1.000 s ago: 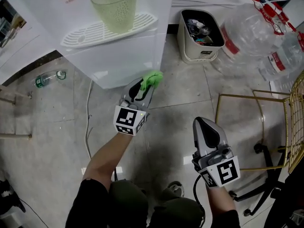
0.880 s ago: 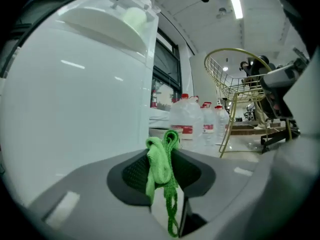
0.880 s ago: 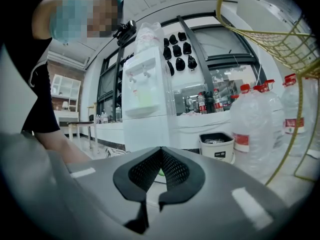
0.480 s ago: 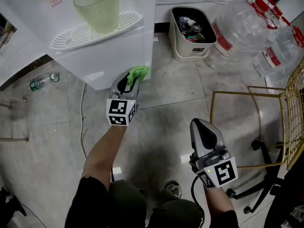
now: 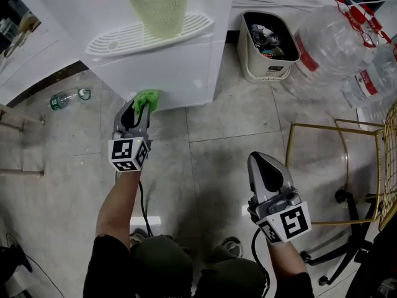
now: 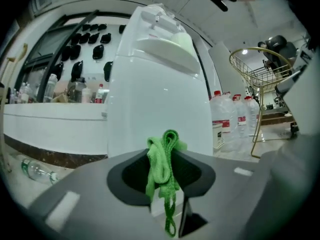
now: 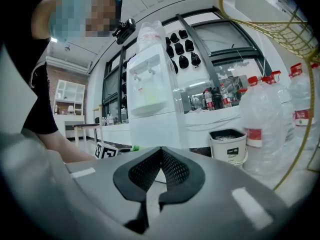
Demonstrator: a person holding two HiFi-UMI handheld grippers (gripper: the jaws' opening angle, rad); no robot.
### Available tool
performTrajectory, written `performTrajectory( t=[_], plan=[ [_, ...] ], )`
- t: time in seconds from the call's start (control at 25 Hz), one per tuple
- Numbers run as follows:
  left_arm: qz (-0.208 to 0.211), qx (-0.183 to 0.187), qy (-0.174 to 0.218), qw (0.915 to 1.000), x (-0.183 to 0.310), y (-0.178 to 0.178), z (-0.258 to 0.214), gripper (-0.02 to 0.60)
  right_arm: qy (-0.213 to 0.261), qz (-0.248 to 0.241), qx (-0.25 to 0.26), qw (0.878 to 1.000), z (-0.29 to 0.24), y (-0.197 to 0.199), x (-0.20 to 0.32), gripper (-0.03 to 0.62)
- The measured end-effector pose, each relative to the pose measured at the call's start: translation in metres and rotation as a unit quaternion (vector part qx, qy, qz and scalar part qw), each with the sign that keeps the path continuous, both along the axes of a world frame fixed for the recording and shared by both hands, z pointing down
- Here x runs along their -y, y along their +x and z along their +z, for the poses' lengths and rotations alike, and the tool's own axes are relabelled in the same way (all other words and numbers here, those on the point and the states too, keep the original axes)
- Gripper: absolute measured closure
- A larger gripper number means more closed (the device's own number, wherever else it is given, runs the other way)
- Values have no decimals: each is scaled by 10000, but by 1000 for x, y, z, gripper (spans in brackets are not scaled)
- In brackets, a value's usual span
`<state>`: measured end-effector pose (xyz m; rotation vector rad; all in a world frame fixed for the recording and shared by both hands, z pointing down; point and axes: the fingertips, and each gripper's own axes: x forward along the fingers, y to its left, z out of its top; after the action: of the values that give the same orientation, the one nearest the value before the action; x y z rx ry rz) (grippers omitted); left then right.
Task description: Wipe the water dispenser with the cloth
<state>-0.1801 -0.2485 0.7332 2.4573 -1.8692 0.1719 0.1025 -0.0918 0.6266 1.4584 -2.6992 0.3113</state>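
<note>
Left gripper [image 5: 139,109], upper left of centre: jaws clamped on one green cloth [image 5: 147,98], pressed against the lower front edge of the white water dispenser [image 5: 180,73]. Right gripper [image 5: 263,164], lower right: jaws closed, nothing between them.

Surroundings:
- One cup [image 5: 158,5] on the drip tray.
- One waste bin [image 5: 268,42], top right.
- At least two large bottles [image 5: 332,36].
- One small bottle [image 5: 67,98] on the floor, left.
- One gold wire chair [image 5: 335,135], right.

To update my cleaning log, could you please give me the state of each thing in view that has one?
Left tool: shut on green cloth.
Green cloth: bunched, at the water dispenser's lower edge.
Right tool: shut, empty.
Water dispenser: upright.
Cup: upright on drip tray.
Waste bin: open, holding rubbish.
Small bottle: lying on its side.
Water jugs: capped.
</note>
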Motion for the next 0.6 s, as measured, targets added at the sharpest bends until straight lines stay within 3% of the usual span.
performTrajectory(
  t=[0.36, 0.6],
  plan=[
    [-1038, -50, -204, 9944, -17, -93, 19, 462, -32, 14, -65, 10000, 1, -7, -2, 589],
    [-862, -185, -135, 9960, -28, -74, 21, 463, -13, 36, -27, 10000, -1, -6, -4, 589]
  ],
)
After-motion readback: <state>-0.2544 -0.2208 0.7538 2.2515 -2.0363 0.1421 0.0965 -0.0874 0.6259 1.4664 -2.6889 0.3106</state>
